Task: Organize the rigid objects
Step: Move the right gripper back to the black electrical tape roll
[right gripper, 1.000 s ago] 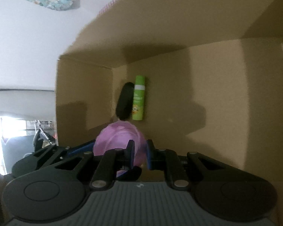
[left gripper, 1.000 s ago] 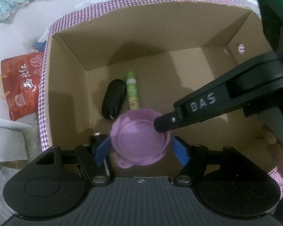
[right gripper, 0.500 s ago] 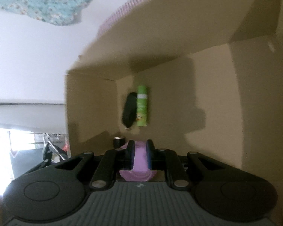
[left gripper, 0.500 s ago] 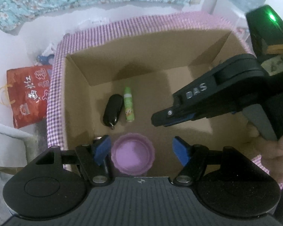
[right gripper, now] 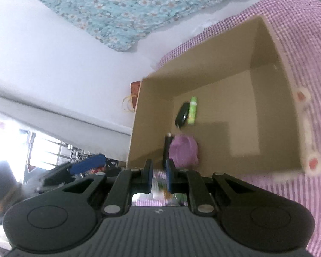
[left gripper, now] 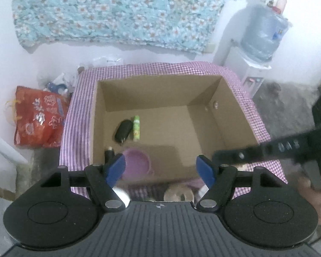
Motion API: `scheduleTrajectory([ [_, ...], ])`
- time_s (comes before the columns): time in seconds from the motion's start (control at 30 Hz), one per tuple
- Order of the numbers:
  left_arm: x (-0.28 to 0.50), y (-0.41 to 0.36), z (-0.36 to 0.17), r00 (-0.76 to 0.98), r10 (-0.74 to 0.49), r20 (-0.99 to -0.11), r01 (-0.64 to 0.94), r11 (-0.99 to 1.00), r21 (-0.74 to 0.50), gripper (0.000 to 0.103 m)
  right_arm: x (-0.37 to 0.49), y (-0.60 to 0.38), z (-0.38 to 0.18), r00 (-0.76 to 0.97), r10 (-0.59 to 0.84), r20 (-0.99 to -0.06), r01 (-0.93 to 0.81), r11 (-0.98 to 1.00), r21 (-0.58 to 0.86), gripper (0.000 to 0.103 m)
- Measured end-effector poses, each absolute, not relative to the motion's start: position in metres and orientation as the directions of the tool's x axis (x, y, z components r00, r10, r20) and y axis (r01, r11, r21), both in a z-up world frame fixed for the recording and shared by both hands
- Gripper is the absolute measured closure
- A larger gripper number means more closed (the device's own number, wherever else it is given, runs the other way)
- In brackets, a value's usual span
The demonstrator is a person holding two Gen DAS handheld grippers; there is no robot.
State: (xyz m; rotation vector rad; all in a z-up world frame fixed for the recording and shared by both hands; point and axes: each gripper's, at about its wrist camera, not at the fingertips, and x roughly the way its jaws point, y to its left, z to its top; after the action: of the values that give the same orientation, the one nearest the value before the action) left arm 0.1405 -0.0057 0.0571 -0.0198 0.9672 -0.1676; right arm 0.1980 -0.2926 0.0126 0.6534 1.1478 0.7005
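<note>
An open cardboard box stands on a purple checked cloth. Inside lie a purple dish, a green tube, a black oval object and a small dark cylinder. The box, the dish, the tube and the black object also show in the right wrist view. My left gripper is open and empty above the box's near wall. My right gripper has its jaws nearly together with nothing between them, above the near wall; it shows blurred in the left wrist view.
A red printed bag lies left of the box. A water dispenser bottle stands at the back right. A floral blue cloth hangs on the wall behind. Small round items lie on the cloth under my left gripper. White and red items lie right of the box.
Both grippers have risen up and back out of the box. The right gripper let go of the purple dish, which now lies on the box floor.
</note>
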Motion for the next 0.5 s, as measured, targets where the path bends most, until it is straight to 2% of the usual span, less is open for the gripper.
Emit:
scheduleTrajectory([
  [0.27,0.095,0.005,0.011,0.505,-0.134,-0.853,0.11,0.99,-0.09,0.03,0.142,-0.278,-0.023,0.176,0.766,-0.618,-0.142,0.641,0.754,0.088],
  [0.5,0.087,0.02,-0.038,0.4,-0.112,-0.909,0.106,0.991,-0.075,0.028,0.138,-0.239,-0.056,0.099,0.739,-0.666,-0.112,0.674,0.731,0.088],
])
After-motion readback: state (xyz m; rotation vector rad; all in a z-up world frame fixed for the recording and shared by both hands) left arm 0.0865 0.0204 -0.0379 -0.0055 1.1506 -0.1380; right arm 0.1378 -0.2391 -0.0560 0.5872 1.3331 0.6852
